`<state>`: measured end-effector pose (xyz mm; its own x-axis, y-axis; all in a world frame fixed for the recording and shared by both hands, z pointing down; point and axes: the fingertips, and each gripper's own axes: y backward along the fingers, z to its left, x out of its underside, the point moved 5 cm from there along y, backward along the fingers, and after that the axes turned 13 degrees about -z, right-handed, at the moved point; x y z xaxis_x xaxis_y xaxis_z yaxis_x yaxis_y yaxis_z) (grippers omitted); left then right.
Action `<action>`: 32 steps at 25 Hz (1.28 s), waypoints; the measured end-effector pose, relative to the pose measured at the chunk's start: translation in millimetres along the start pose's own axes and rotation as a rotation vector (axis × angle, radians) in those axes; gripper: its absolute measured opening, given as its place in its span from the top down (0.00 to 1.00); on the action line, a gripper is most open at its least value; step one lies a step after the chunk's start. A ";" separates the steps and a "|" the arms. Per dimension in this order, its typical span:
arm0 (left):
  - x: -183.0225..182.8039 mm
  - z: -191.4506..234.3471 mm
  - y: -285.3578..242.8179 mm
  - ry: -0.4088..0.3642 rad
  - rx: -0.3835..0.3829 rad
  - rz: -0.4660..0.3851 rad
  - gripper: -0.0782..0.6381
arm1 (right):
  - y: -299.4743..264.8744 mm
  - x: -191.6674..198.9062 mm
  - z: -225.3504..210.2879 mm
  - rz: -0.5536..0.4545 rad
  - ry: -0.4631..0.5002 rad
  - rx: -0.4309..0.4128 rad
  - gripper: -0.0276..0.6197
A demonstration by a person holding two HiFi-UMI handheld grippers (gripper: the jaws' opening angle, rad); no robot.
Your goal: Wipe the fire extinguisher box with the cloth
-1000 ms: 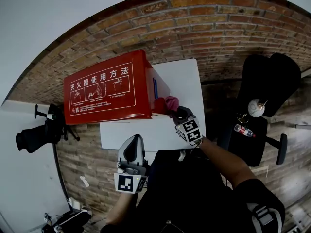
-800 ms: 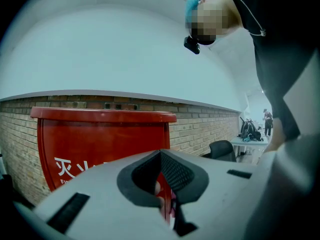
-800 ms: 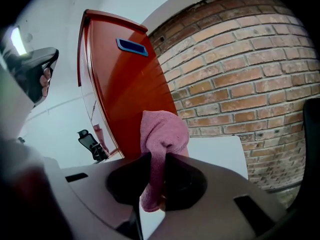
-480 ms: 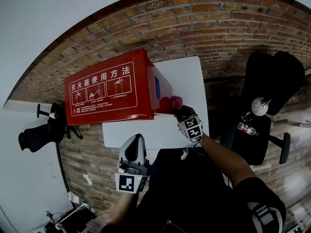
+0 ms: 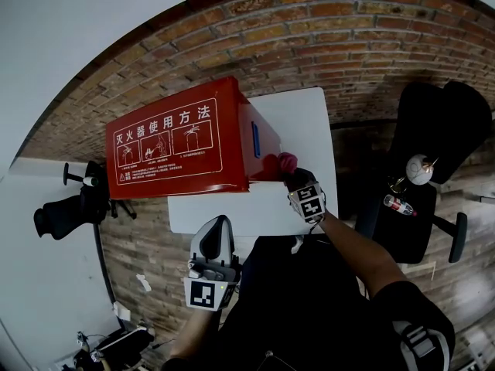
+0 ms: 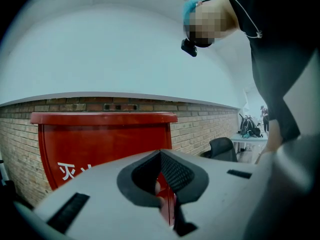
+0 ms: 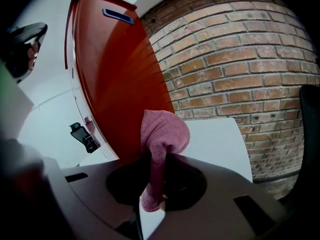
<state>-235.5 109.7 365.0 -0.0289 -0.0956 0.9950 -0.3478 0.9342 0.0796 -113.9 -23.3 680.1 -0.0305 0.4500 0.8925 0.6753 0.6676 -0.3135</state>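
Fire extinguisher box (image 5: 174, 141) on a white table (image 5: 302, 122): we see a glossy red metal cabinet whose broad face carries a white-outlined panel of Chinese characters above three small pictograms. A small blue recessed handle sits high on its narrow side wall. Against the lower part of that same side wall we find the pink cloth (image 5: 287, 161), bunched into a rounded wad. The right gripper (image 5: 292, 176) is clamped on the cloth, whose tail hangs down between the jaws in the right gripper view. The left gripper (image 5: 215, 226) hangs well clear of the box, in front of its lettered face. Its jaws are drawn together on nothing, and only a thin slit of the box's red shows between them. A brick wall (image 5: 325, 37) runs behind the box.
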 end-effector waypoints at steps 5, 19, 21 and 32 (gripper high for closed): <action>1.6 1.2 2.1 0.000 -0.007 0.015 0.82 | -6.4 15.1 -4.5 0.025 -0.020 0.012 0.85; 6.1 -0.5 5.3 0.003 -0.008 0.044 0.82 | -22.9 53.5 -20.5 0.101 -0.070 0.065 0.85; 7.1 0.3 6.3 0.005 -0.011 0.050 0.82 | -25.2 59.5 -21.7 0.116 -0.076 0.072 0.85; 13.5 1.5 11.0 0.012 -0.025 0.075 0.82 | -37.9 64.4 -30.3 0.168 -0.074 0.070 0.85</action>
<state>-241.1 118.2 379.2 -0.0430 -0.0215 0.9988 -0.3213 0.9470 0.0065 -119.1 -37.7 759.2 0.0229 0.5990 0.8004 0.6229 0.6177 -0.4801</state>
